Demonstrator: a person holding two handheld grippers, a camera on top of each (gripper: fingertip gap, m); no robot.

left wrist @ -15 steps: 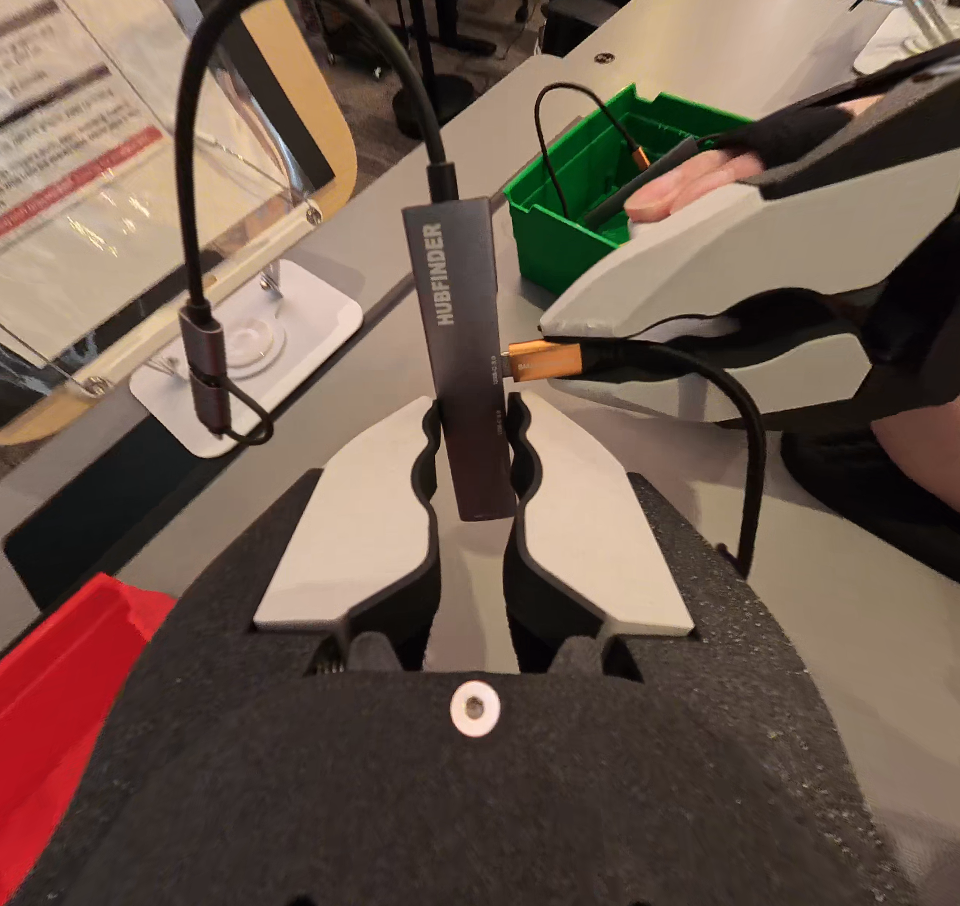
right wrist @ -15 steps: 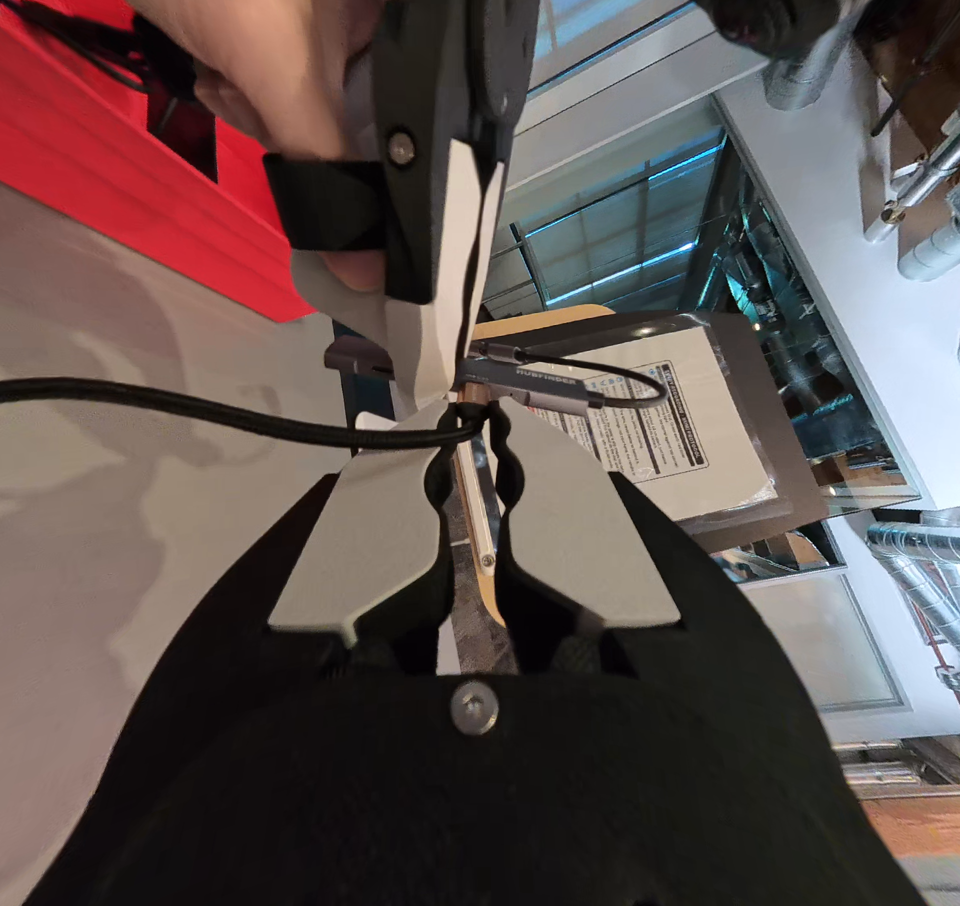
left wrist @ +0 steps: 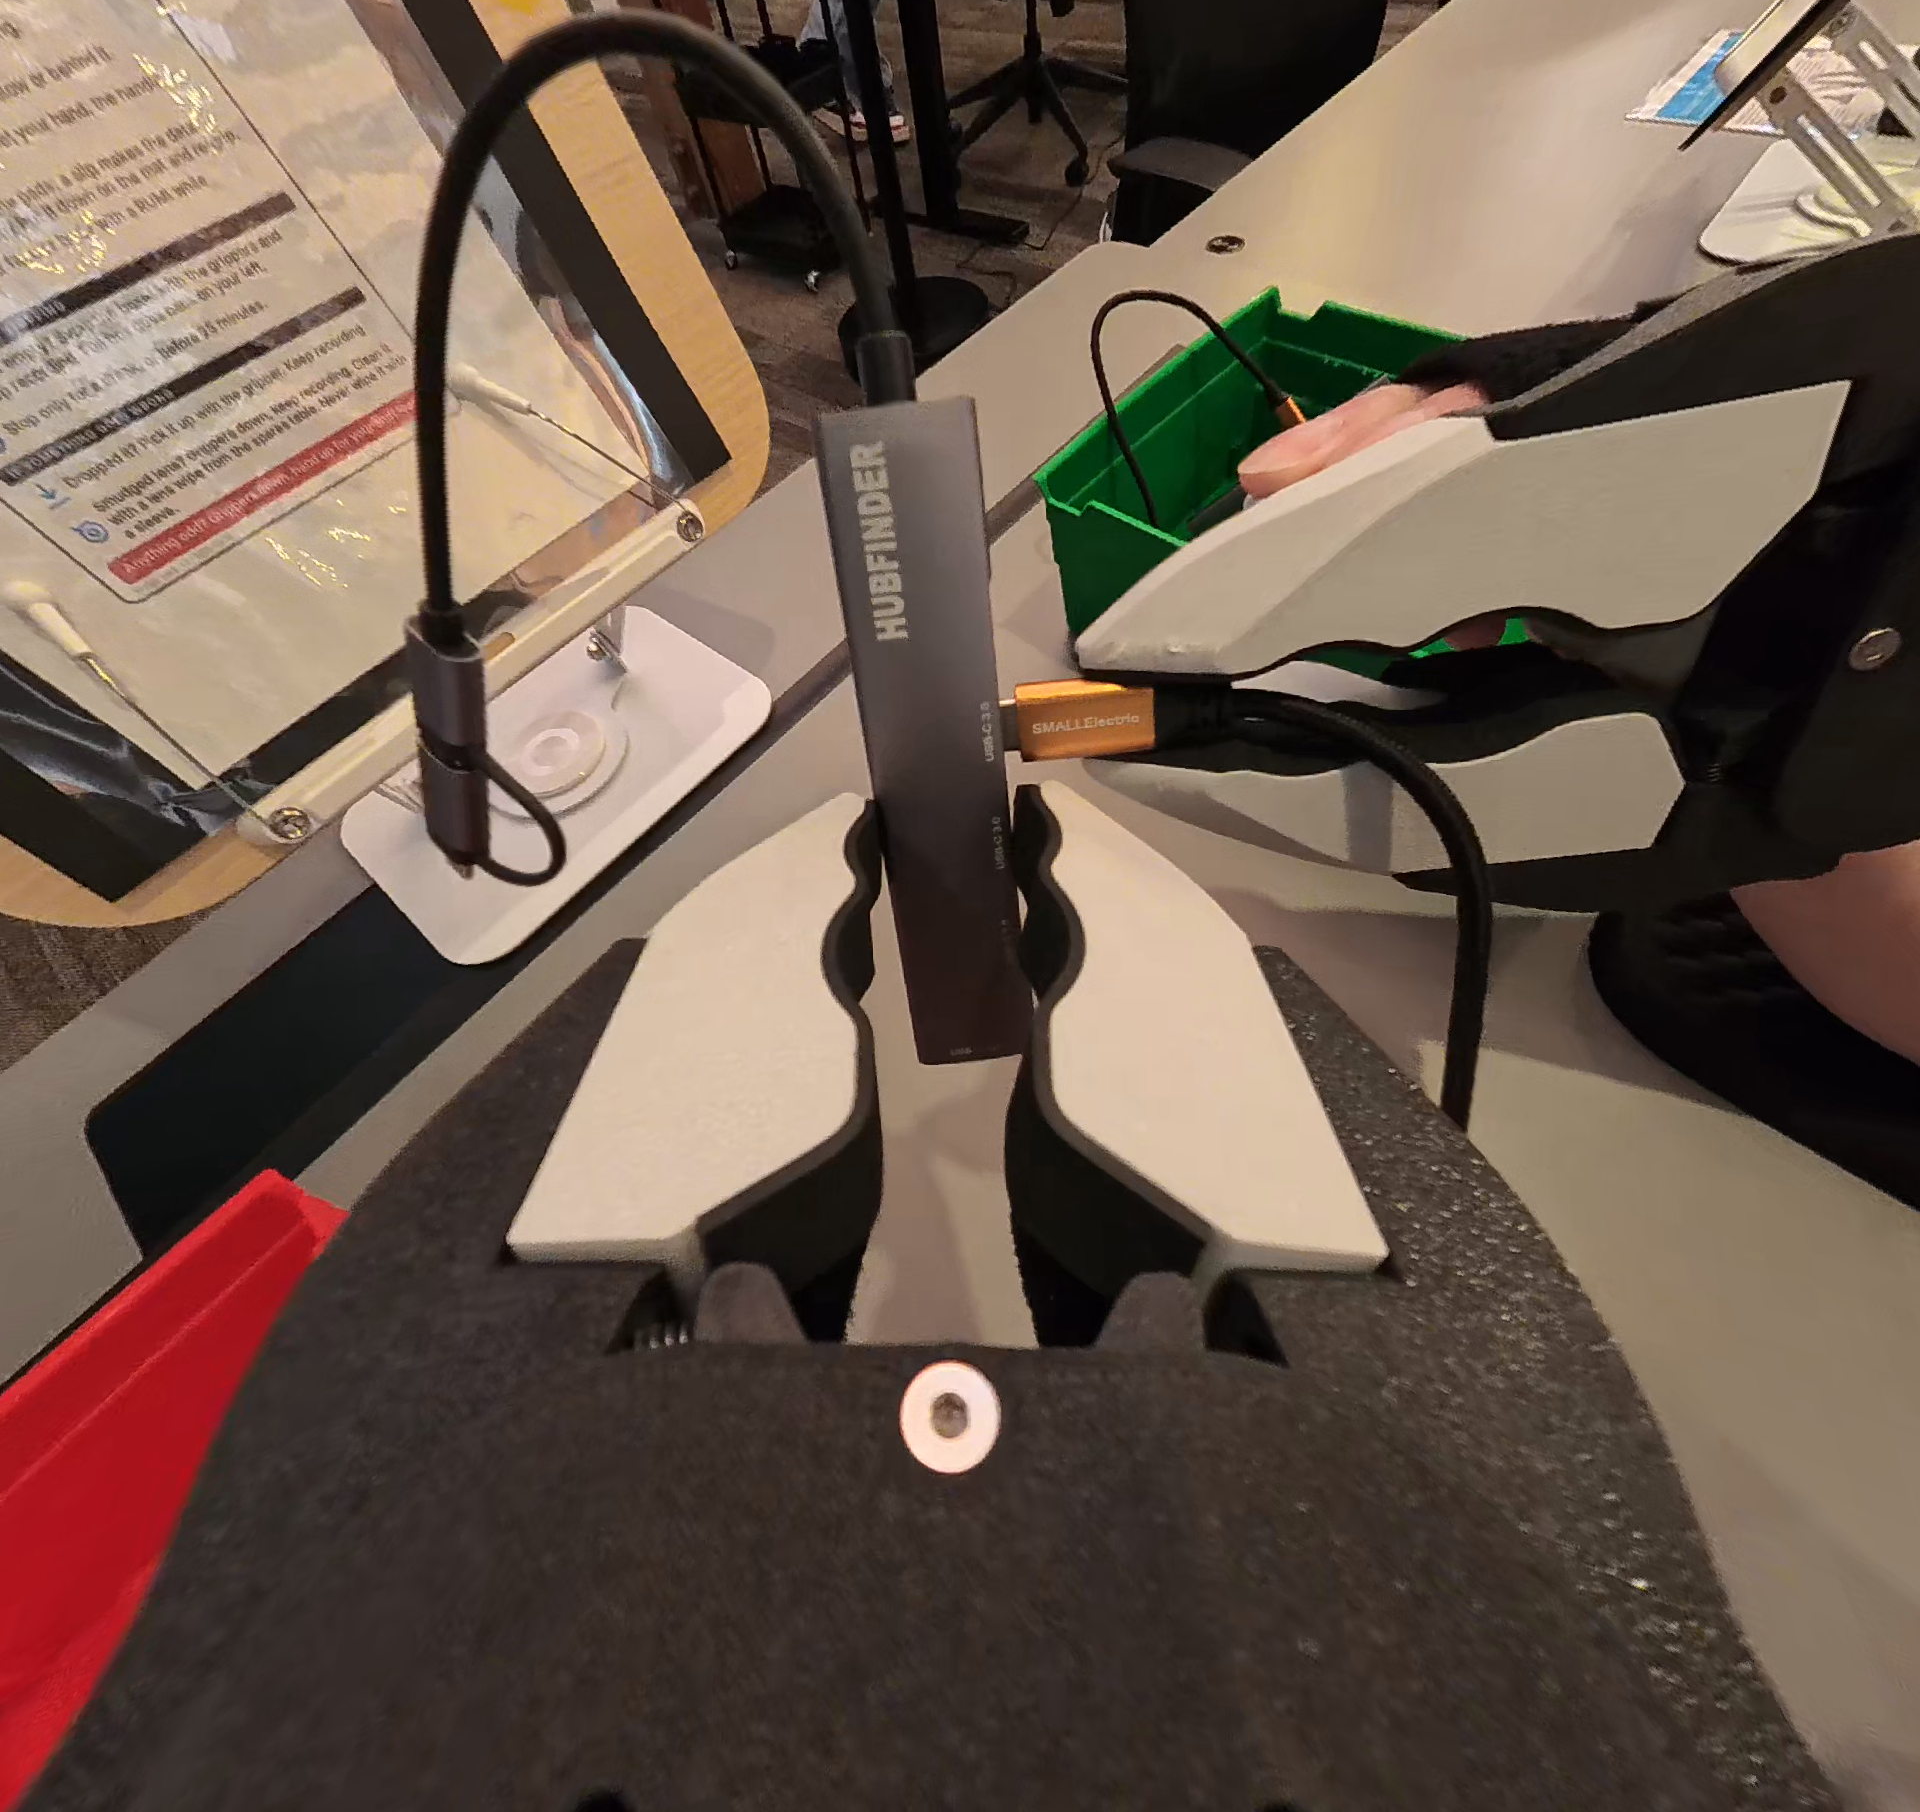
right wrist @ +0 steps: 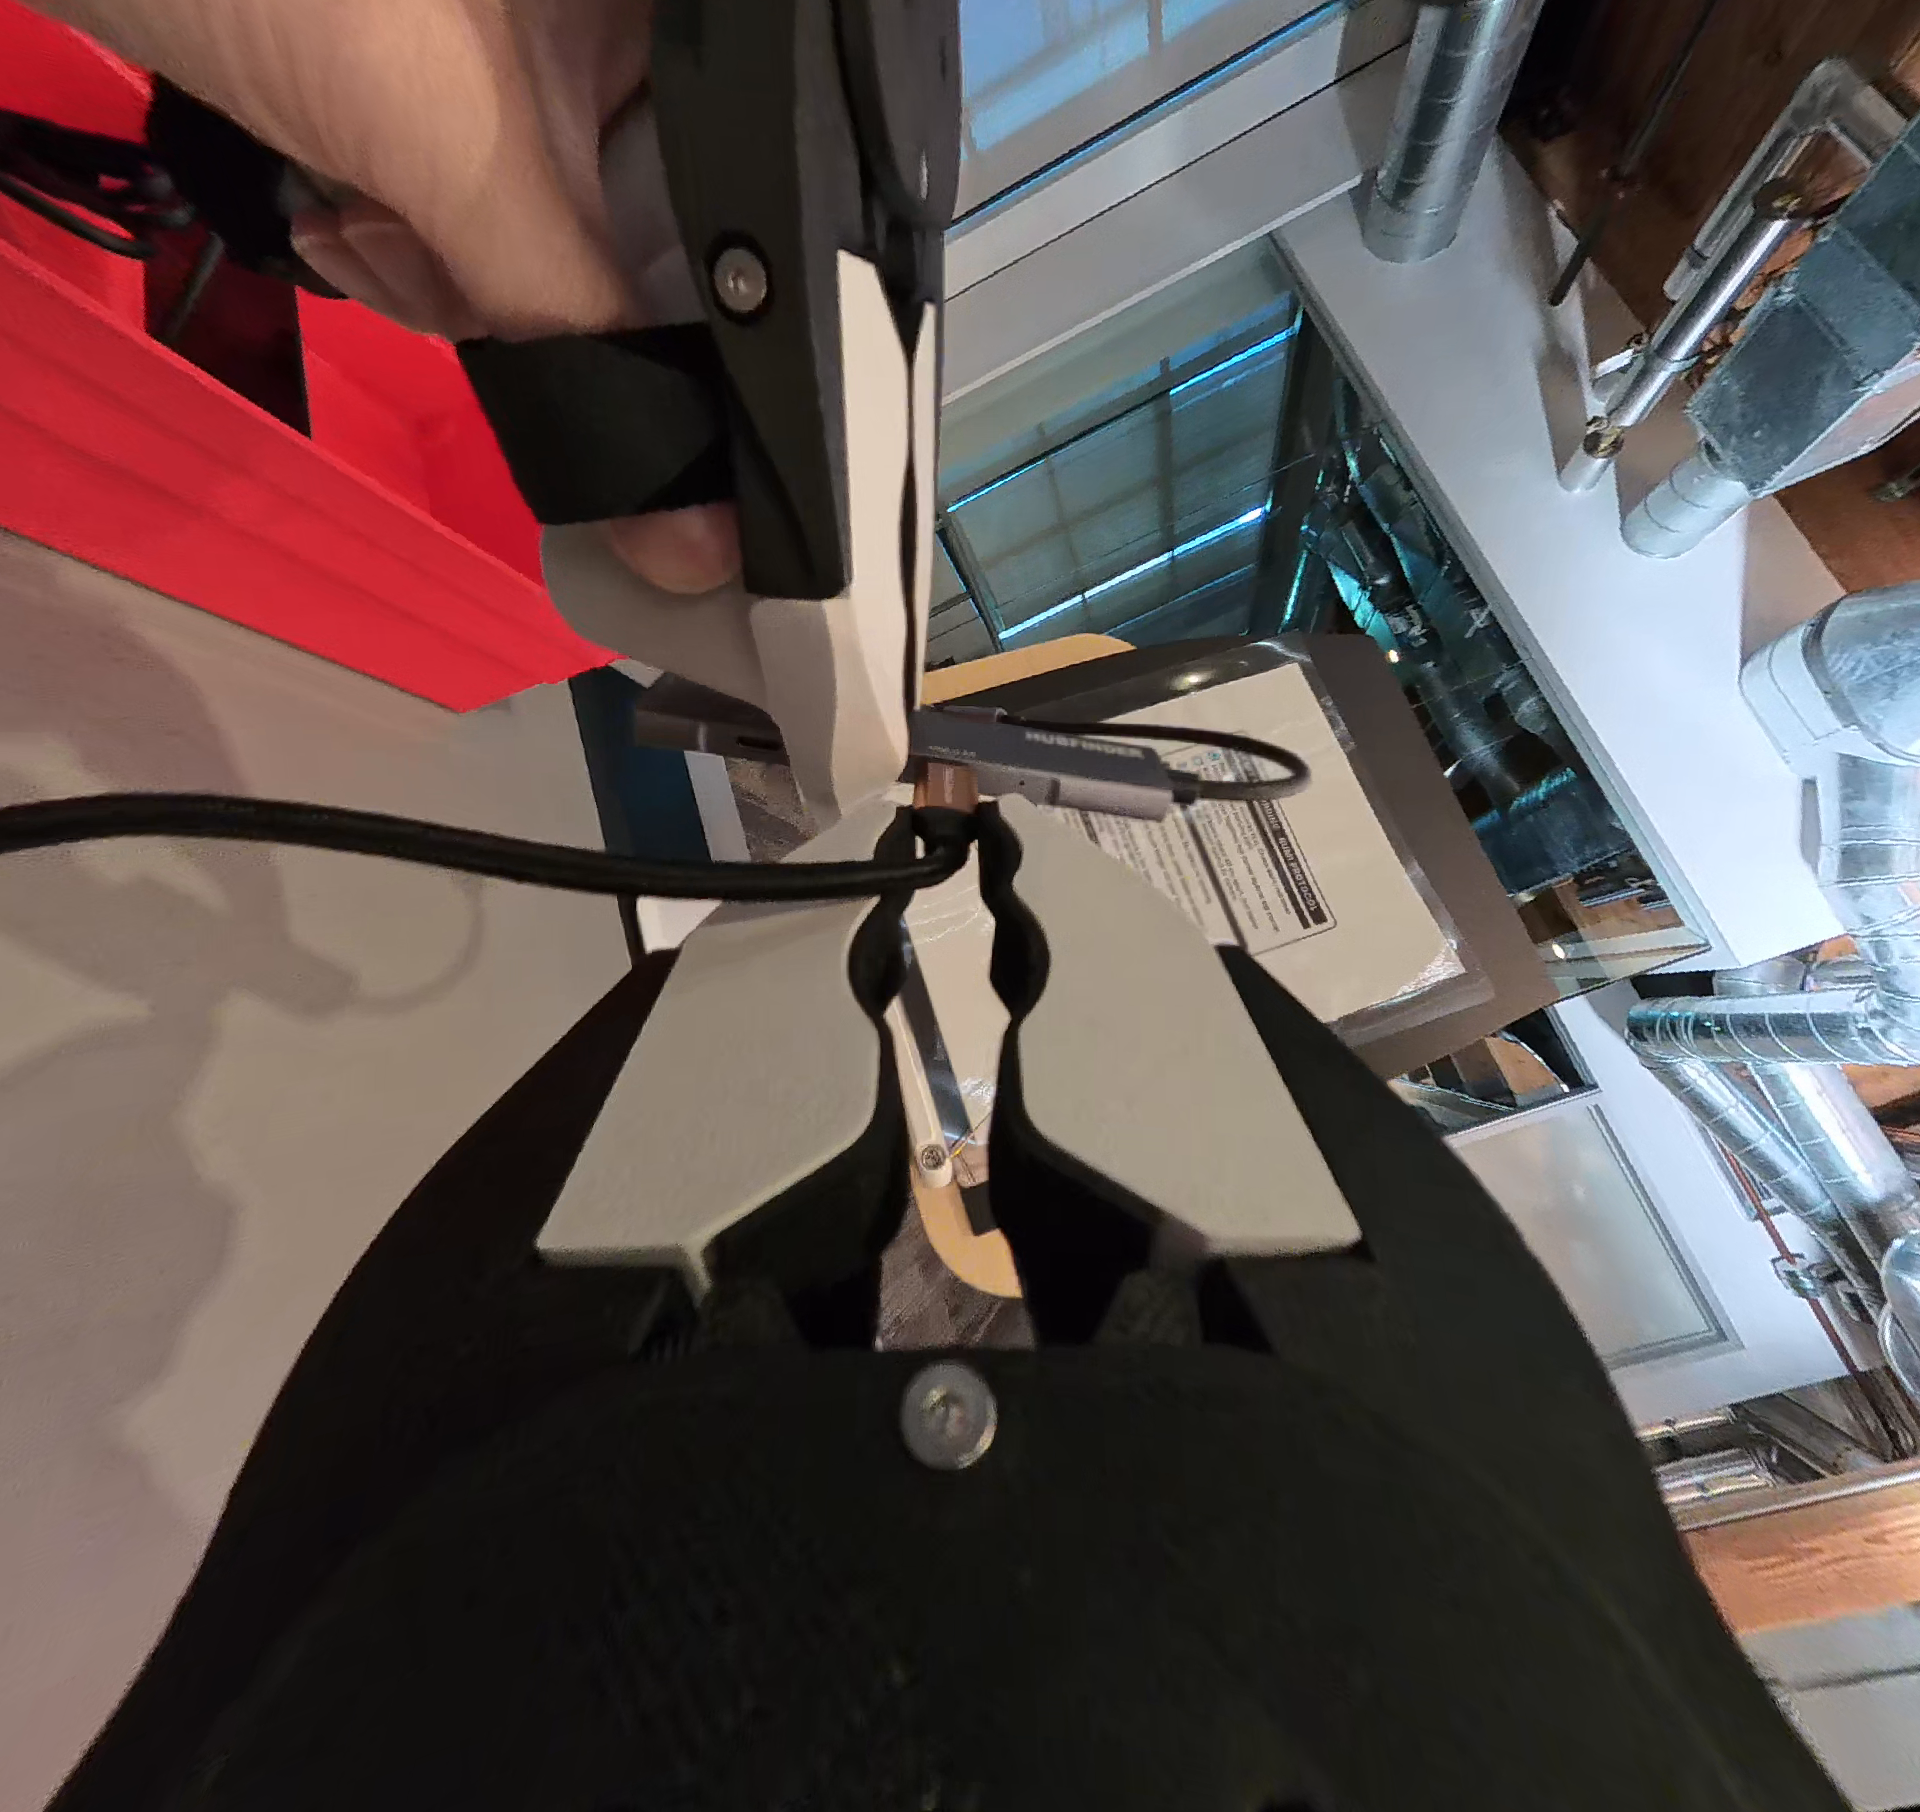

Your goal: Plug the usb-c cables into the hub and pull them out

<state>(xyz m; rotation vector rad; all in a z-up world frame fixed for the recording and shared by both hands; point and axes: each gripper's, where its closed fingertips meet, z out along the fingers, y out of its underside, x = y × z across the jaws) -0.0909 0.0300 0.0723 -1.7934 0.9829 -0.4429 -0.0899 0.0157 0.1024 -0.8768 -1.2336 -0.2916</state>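
Worktop: smooth grey worktop [left wrist: 1351, 235], office chairs at frame top.
Around: green plastic bin [left wrist: 1143, 474] right of centre; red plastic bin [left wrist: 125, 1450] lower left.
Left tool [left wrist: 940, 806]: clamped on slim dark-grey metal hub [left wrist: 920, 682], upright, centre.
Right tool [right wrist: 945, 817]: clamped on orange usb-c plug [left wrist: 1081, 720] in the hub's side.

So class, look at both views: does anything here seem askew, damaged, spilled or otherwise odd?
Nothing stands out. The left gripper holds the hub upright and straight, the right gripper holds the orange-plugged cable square to the hub's side, and a spare cable lies in the green bin.
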